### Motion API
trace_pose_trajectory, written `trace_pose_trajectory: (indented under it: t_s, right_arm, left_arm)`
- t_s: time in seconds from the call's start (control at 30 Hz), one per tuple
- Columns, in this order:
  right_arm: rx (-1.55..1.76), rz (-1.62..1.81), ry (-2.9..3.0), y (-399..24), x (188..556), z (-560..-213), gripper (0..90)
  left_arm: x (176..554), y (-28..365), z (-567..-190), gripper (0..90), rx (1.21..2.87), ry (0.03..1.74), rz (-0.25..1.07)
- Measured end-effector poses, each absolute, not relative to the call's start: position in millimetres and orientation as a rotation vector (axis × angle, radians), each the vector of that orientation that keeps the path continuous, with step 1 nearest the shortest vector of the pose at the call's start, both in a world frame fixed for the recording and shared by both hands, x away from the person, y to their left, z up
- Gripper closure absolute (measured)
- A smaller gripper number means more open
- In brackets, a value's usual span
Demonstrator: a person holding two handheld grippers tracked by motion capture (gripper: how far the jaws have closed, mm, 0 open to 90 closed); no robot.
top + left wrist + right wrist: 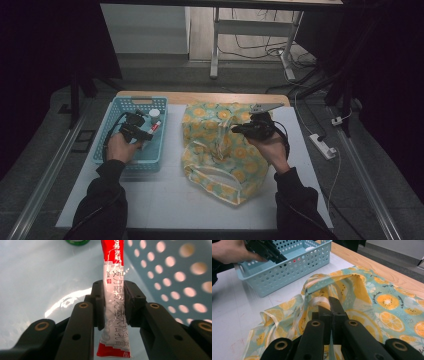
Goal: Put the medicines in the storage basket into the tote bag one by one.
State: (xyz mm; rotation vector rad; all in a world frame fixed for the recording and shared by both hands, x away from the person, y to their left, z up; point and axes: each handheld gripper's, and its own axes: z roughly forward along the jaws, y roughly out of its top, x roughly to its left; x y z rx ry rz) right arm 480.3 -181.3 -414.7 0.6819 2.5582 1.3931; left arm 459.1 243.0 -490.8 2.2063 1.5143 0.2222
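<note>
Between the pads of the left gripper (113,305), inside the blue basket (112,125), lies a red-and-white sachet (113,297); both pads press its printed white middle, so the gripper is clamped on it. Sachet lies lengthwise along the jaws on the basket's pale floor, one red end near the camera, the other pointing toward a green-rimmed container (77,242) at the top edge. Perforated basket wall just to the right of the sachet. A white-capped bottle (154,114) stands in the basket near the gripper.

Right gripper (329,306): jaws together, pinching the cream-edged strap of the fruit-print cloth bag (387,305); strap and bag mouth lifted slightly off the fabric below. Bag lies crumpled on the white bench (165,195), just right of the basket and apart from it.
</note>
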Motion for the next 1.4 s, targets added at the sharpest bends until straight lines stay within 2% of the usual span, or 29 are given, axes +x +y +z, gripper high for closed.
trace_pose_trajectory:
  t_s: [0.4,0.63,0.9,1.4]
  right_arm:
    - [0.684,1.394,2.556,-182,480,-415,90.0]
    - [0.683,1.394,2.554,-181,480,-415,90.0]
    - [0.681,1.394,2.555,-181,480,-415,90.0]
    - [0.681,1.393,2.555,-181,479,-415,90.0]
  left_arm:
    - [438,249,-466,72.1,2.129,1.430,0.276]
    - [419,245,-454,72.1,2.096,1.362,0.264]
    - [400,225,-442,72.1,2.124,1.282,0.232]
    - [379,179,-444,72.1,2.183,1.139,0.125]
